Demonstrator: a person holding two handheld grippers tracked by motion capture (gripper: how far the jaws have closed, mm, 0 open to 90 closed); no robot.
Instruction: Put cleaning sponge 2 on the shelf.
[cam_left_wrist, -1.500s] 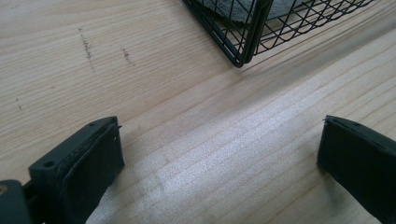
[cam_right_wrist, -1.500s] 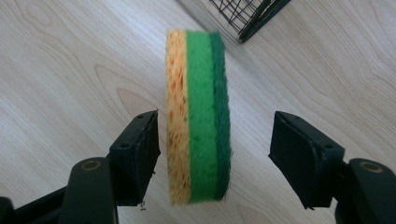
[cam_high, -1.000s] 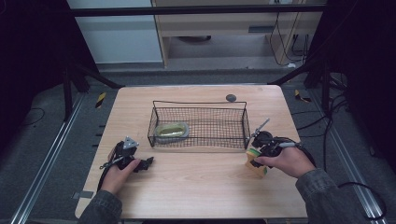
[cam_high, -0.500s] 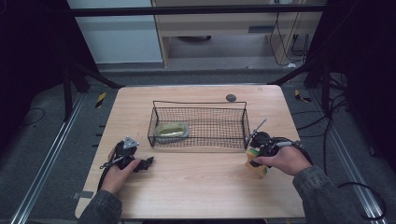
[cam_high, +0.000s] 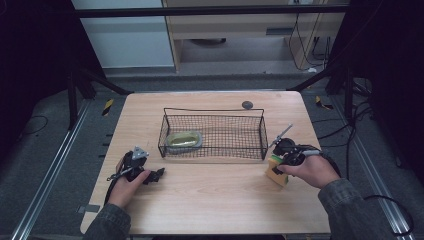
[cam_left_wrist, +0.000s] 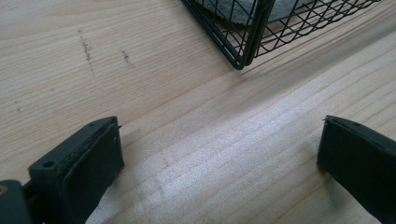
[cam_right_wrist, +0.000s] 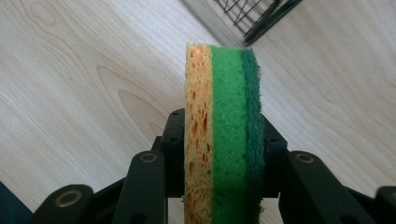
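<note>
1. Right gripper (cam_right_wrist: 223, 140), right gripper view: the sponge (cam_right_wrist: 223, 116) stands on edge between the two black jaws, which have just been closing and now press on its two broad faces, one on the yellow side and one on the dark green side.
2. Position of the sponge relative to the tool: it rises upright from between the jaws along the gripper's midline, its upper part projecting well beyond them.
3. High view: the right gripper (cam_high: 278, 167), held in the person's right hand (cam_high: 310, 170), is at the right part of the table (cam_high: 210, 200), and the sponge (cam_high: 276, 175) is beneath its front end, low over the wood, just off the right front corner of the wire basket (cam_high: 214, 131); whether it touches the tabletop cannot be told.
4. Appearance of the sponge: three layers side by side, namely a porous orange-yellow layer with open cells, a thicker bright green layer of finer grain, and a thin dark green fibrous scouring layer. The edges are straight and the block keeps its shape under the grip.
5. Left gripper (cam_high: 156, 174), high view: it rests in the person's left hand (cam_high: 131, 181) at the left front of the table, apart from the basket.
6. Left gripper view: its jaws stand wide apart with bare wood between them; a basket corner (cam_left_wrist: 243, 60) lies ahead.
7. Basket contents, high view: a pale grey-green object (cam_high: 184, 140) lies in the left end.
</note>
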